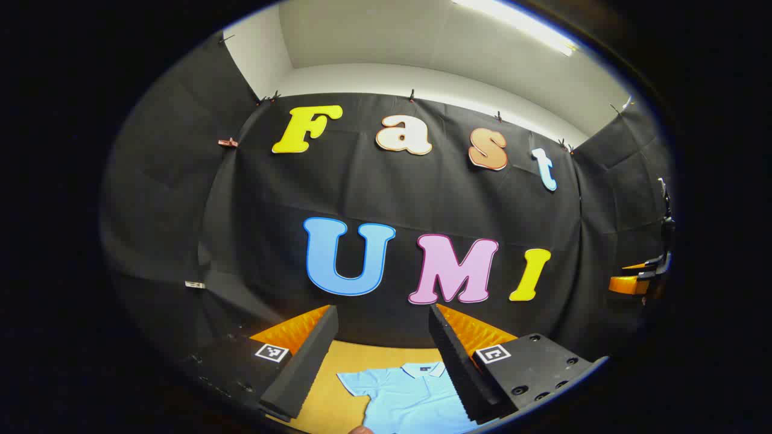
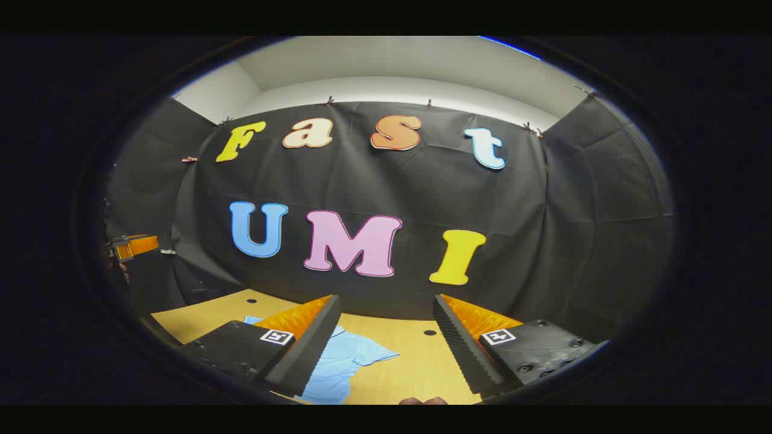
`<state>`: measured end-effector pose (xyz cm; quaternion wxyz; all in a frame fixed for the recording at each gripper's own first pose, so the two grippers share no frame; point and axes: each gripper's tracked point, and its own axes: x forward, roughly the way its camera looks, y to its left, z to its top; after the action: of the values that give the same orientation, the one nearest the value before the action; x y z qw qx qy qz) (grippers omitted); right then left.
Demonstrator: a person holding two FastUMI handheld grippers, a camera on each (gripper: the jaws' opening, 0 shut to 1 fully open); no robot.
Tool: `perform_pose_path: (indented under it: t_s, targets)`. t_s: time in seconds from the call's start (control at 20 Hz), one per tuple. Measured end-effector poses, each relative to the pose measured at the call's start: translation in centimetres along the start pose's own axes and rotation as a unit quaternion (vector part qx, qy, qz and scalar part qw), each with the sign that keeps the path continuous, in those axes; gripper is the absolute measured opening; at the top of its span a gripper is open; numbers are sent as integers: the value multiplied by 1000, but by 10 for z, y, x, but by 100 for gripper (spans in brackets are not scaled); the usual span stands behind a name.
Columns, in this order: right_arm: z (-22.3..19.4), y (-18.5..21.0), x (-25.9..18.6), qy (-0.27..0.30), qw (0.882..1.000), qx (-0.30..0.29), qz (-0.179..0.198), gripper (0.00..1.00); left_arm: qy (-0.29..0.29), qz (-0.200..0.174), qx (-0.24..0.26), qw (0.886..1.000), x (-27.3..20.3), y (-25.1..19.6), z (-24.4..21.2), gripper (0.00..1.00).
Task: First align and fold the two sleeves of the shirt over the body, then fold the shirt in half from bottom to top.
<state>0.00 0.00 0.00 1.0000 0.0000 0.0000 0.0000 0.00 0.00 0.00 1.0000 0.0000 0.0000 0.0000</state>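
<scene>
While both grippers hang raised above the desk, this is how things stand.

Desk: pale wood, with small dark holes in it; it carries the shirt.

Shirt: light blue polo with a white-edged collar, lying flat and face up on the desk, collar toward the back wall. One short sleeve lies spread out to the side in each view. No fold looks made yet.

Handling: soft, thin and light, I judge. It should drape and wrinkle, and may slide on the smooth wood. Best taken at a sleeve's cuff edge, pinching through the cloth, then carried over the body.

Left gripper: fingers spread wide, nothing between them, above the collar area.

Right gripper: fingers spread wide, holding nothing, with a sleeve just beside its near finger.
</scene>
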Motion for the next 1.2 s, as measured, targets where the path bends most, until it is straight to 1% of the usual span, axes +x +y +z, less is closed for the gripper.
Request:
perform_pose_path:
  t_s: [0.1, 0.2, 0.45, 0.8, 0.85, 1.1, 1.15, 1.2]
  targets:
    - [-3, -8, 0, 7, 1000, 0, -9, 95, 5, -3, 4, 1000, 3, -1, -4, 96]
    - [-2, -12, -1, 7, 1000, 4, -14, 97, 3, -9, 1, 1000, 6, -4, -1, 97]
    - [-6, -16, 0, 8, 1000, 2, -20, 97, 4, -6, -3, 1000, 8, -4, -4, 97]
    - [-14, -10, 4, 15, 1000, 4, -16, 97, 6, -4, 3, 1000, 6, 0, -4, 97]
    - [-14, -9, 5, 16, 1000, 3, -16, 99, 7, -2, 3, 1000, 6, 0, -6, 96]
    - [-18, -7, 13, 21, 1000, -2, -14, 96, 7, 2, 3, 1000, 8, 7, -4, 96]
    - [-17, -7, 16, 22, 1000, -4, -14, 99, 7, 1, 3, 1000, 9, 8, -5, 96]
    - [-17, -6, 19, 24, 1000, -6, -12, 97, 7, 1, 3, 1000, 11, 9, -5, 97]
